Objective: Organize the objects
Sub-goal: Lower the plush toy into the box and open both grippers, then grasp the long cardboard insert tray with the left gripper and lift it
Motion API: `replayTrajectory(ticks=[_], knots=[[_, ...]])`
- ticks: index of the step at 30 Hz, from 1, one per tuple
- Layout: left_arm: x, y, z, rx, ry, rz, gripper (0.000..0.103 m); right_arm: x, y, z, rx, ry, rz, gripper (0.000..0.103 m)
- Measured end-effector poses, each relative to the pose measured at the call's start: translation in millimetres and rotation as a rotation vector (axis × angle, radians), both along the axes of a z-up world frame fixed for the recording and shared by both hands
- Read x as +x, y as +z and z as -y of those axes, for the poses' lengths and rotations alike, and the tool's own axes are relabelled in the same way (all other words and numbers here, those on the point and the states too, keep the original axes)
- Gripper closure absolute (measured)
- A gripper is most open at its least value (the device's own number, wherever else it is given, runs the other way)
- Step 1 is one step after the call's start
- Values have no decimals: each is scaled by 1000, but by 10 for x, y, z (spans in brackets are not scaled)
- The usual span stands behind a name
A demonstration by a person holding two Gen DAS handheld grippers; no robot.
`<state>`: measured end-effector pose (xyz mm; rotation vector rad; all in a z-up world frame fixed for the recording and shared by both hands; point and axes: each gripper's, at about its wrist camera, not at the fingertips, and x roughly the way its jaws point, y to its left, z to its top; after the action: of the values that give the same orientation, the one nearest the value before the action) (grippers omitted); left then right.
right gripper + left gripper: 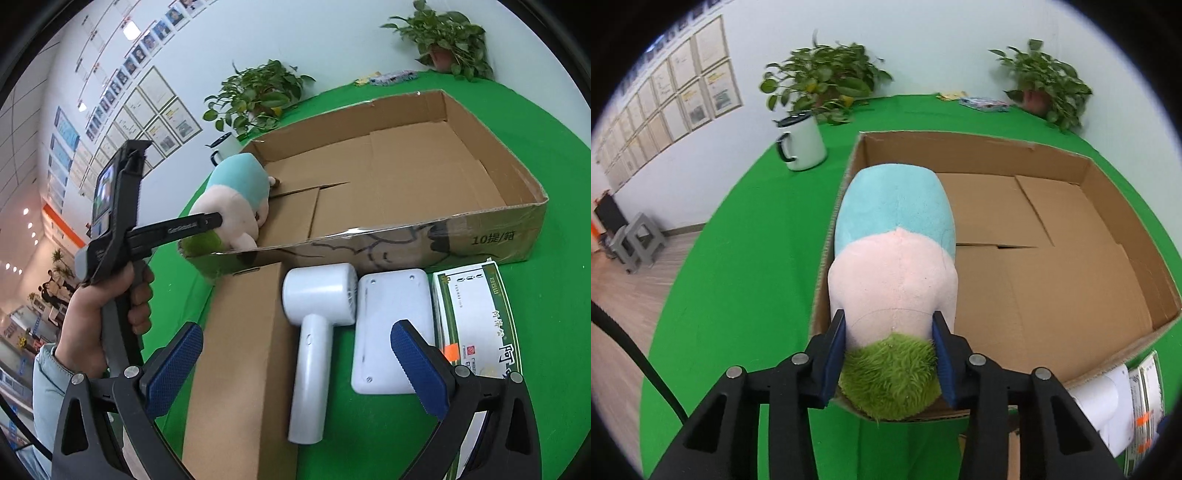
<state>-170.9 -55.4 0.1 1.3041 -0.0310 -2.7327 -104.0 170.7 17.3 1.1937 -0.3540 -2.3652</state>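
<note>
The left claw [889,354] is clenched on a plush toy [895,266], its blue ribbed pads [834,354] pressing the soft pink body just above the shaggy green tuft. The toy (teal at its far end, pink in the middle, fuzzy throughout) hangs over the near-left corner of a shallow corrugated cardboard box [1108,206], its teal end inside the box walls. The box sits on a smooth green counter [738,258]. Far left of it stands a white enamel-looking mug [801,144] with a dark rim and handle, and two leafy potted plants [820,77] line the far edge.

The right claw [297,365] is released, its textured blue pads wide apart over a glossy white hair dryer [314,332]. To its left lies a long plain cardboard carton [243,362]; to its right a rounded white plastic slab [388,314], then a green-and-white printed box [476,314]. A hand [96,325] grips the left tool's handle.
</note>
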Motion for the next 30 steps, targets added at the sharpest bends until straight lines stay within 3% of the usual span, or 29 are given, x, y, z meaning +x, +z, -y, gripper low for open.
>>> replayTrajectory(ticks=[3, 5, 11, 13, 17, 22, 25, 30], knots=[[-10, -13, -6, -4, 2, 7, 55, 86, 53, 35, 21, 0, -21, 1], [3, -7, -1, 2, 11, 0, 40, 106, 65, 48, 42, 3, -30, 1], [190, 85, 99, 96, 1, 1, 38, 219, 43, 66, 84, 20, -46, 1], [396, 188, 99, 113, -47, -31, 37, 309, 55, 75, 121, 30, -65, 0], [890, 360, 38, 132, -137, -115, 28, 496, 85, 64, 154, 24, -98, 1], [1433, 285, -81, 257, -228, -110, 27, 738, 158, 100, 212, 22, -188, 1], [1643, 105, -166, 378, -279, -67, 27, 936, 87, 153, 171, 101, -157, 1], [1758, -256, -301, 490, -311, 34, 27, 1244, -83, 365, 179, 211, -89, 1]])
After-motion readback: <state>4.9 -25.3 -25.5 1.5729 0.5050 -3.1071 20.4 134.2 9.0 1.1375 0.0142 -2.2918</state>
